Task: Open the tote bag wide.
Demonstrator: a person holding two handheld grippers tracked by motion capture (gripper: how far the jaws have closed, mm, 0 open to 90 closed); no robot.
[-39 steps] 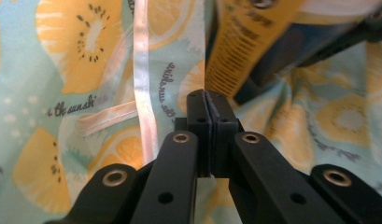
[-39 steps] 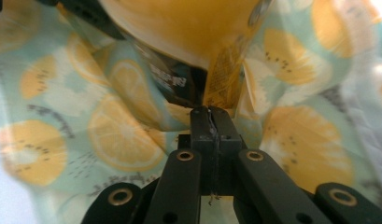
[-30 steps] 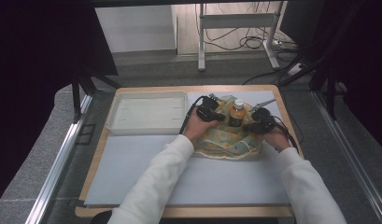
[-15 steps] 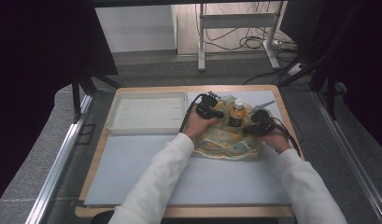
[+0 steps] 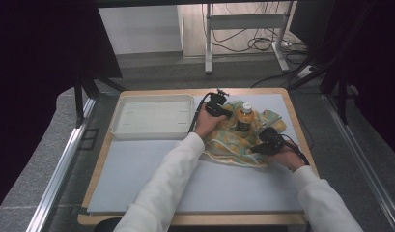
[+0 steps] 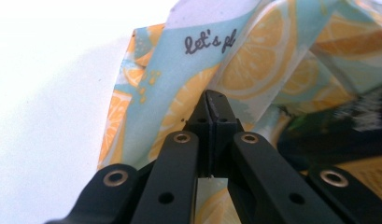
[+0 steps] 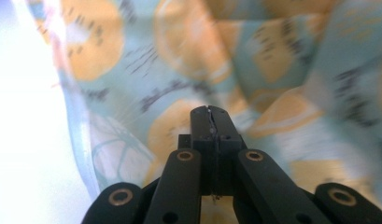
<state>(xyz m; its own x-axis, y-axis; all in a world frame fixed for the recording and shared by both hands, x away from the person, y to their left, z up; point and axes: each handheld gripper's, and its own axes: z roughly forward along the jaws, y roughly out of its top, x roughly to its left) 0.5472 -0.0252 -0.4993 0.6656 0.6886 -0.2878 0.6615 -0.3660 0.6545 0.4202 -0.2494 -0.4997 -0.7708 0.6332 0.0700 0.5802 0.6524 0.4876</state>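
Both hand-held grippers moved apart, left point(image 5: 226, 112) and right point(image 5: 259, 148) pinching lemon-print cloth point(image 5: 229, 140); bottle point(image 5: 244, 117) upright

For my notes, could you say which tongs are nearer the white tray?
The left tongs, close beside the tray; the right tongs lie past the bottle.

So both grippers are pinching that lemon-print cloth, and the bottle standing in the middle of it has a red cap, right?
Not quite: the bottle has a white cap, as the high view shows. The rest holds: it stands upright in the middle of the lemon-print cloth, and the left gripper and right gripper are each closed on a fold of that cloth.
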